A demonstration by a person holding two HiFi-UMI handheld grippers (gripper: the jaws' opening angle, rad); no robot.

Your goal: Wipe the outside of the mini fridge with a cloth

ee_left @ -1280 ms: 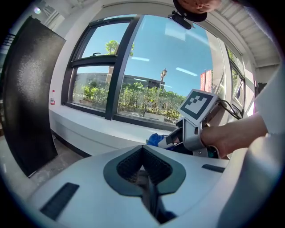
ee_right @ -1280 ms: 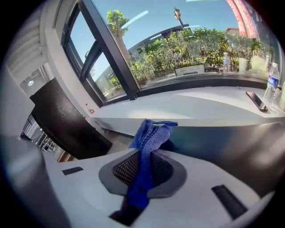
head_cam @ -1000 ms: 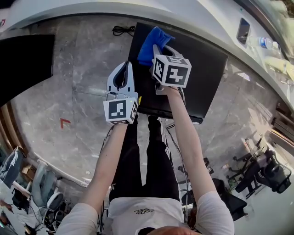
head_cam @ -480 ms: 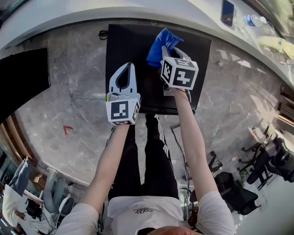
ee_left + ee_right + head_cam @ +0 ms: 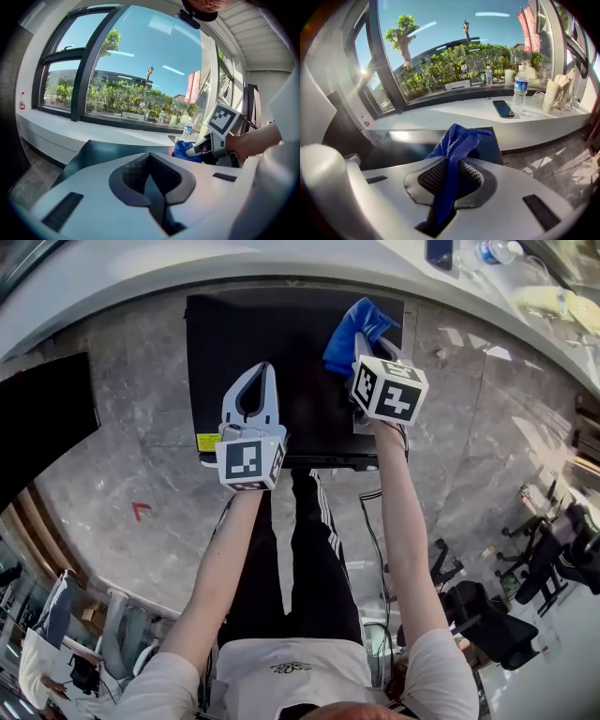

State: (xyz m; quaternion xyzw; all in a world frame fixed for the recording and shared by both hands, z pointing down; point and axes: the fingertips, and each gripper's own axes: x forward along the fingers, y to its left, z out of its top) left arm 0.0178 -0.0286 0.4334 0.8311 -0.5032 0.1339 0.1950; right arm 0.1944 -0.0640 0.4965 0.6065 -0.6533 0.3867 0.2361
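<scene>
The black mini fridge (image 5: 234, 334) stands on the floor under a window sill, seen from above; its dark top (image 5: 403, 147) shows in the right gripper view too. My right gripper (image 5: 367, 341) is shut on a blue cloth (image 5: 354, 332), which bunches out past the fingertips over the fridge top's right part. The same blue cloth (image 5: 454, 145) is pinched between the right jaws. My left gripper (image 5: 253, 381) hovers over the fridge top's middle, shut and holding nothing. The left gripper view shows the right gripper (image 5: 206, 147) and the blue cloth (image 5: 183, 150).
A white sill (image 5: 454, 112) runs behind the fridge with a phone (image 5: 503, 108), a water bottle (image 5: 519, 91) and cups (image 5: 553, 96). Grey stone floor (image 5: 141, 465) surrounds the fridge. A black cabinet (image 5: 37, 418) stands at left, office chairs (image 5: 553, 568) at right.
Both grippers and the cloth have shifted a little to the right over the fridge top as the head view swung; the fridge now sits squarer in view. Both grippers stay shut.
</scene>
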